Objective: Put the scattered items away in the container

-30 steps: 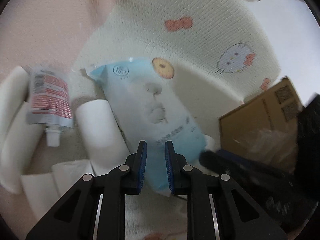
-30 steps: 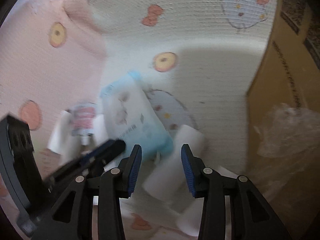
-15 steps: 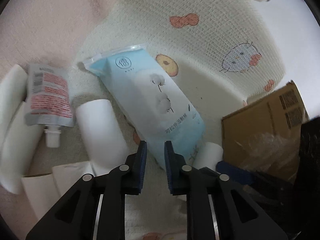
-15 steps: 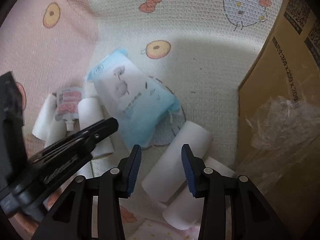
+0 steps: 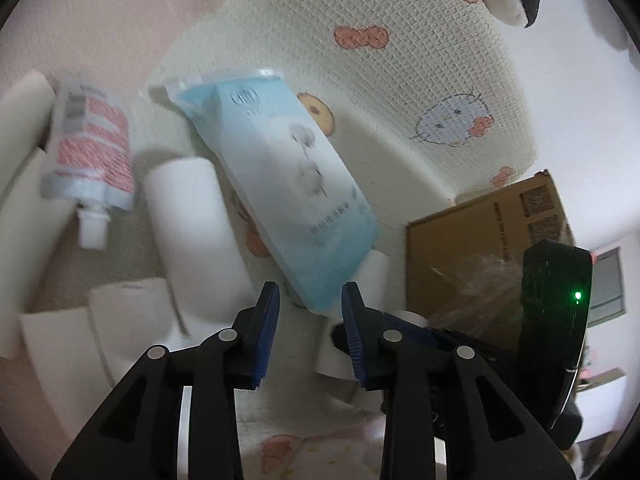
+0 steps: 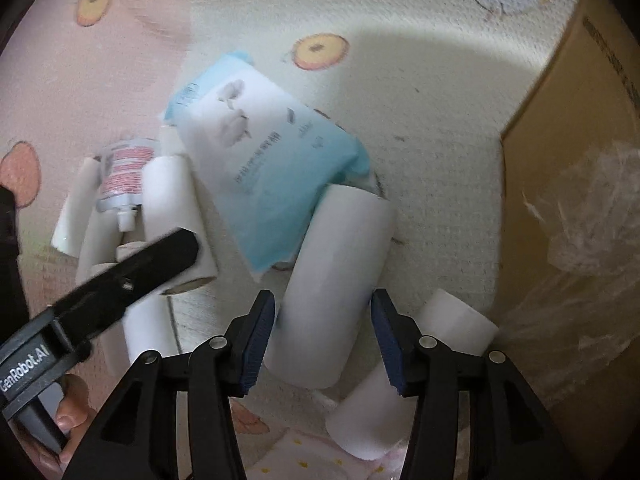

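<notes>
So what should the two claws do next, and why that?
Probably lower the right gripper a little further over the white roll. Its jaws are opening and already straddle the roll's near end, apart from its sides. The roll lies free on the mat beside the cardboard box, partly under the blue pack.

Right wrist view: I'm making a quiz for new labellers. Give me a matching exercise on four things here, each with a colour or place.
Things:
1. wipes pack
2. spout pouch
3. paper roll
4. cardboard box

Descriptions:
A. brown, at the right edge
B. white, just ahead of the right gripper, whose jaws are opening
C. light blue, lying flat
D. red and white print, cap toward the camera

Pairs: 1-C, 2-D, 3-B, 4-A
</notes>
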Action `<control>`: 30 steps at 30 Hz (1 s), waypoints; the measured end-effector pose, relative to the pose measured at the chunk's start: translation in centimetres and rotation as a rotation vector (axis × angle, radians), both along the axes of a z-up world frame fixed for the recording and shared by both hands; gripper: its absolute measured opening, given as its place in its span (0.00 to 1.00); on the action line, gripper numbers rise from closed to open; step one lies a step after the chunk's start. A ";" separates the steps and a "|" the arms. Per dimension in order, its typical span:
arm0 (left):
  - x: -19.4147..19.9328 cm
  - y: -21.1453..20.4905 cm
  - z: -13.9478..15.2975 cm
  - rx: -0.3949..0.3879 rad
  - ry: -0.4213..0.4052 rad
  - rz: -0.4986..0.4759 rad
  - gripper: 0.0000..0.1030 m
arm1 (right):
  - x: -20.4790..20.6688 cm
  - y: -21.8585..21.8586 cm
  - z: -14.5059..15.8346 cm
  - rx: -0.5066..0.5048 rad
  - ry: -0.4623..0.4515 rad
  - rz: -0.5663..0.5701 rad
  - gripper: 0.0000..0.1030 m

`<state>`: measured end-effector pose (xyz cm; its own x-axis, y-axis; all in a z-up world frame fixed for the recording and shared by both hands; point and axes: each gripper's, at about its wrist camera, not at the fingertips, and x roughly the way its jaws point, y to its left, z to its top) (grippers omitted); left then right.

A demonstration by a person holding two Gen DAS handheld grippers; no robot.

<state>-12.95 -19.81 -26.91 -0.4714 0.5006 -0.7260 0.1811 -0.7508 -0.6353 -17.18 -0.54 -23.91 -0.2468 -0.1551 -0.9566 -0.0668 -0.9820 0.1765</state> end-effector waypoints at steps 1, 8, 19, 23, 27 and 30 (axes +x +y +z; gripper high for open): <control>0.0 0.1 0.0 0.013 0.000 -0.005 0.39 | 0.1 0.0 0.1 -0.008 0.015 0.009 0.45; -0.2 1.6 -0.5 0.068 -0.027 -0.064 0.45 | 1.1 -1.0 1.1 0.004 0.128 0.126 0.37; -1.3 3.0 -1.5 0.003 -0.061 -0.057 0.46 | 0.4 -1.9 0.5 -0.043 0.128 0.156 0.37; -1.4 3.3 -1.6 -0.021 -0.055 -0.062 0.47 | 0.1 -1.8 0.2 -0.067 0.121 0.138 0.39; -1.6 3.0 -1.6 -0.038 -0.075 -0.063 0.47 | 0.3 -1.5 -0.1 -0.109 0.105 0.115 0.40; -1.9 2.6 -1.9 -0.022 -0.106 -0.077 0.47 | 0.3 -1.4 -0.3 -0.132 0.097 0.109 0.42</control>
<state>-14.87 -17.22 -28.78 -0.3528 0.5155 -0.7809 0.1876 -0.7787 -0.5988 -16.90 -1.91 -24.24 -0.3121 -0.3086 -0.8985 0.0621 -0.9504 0.3048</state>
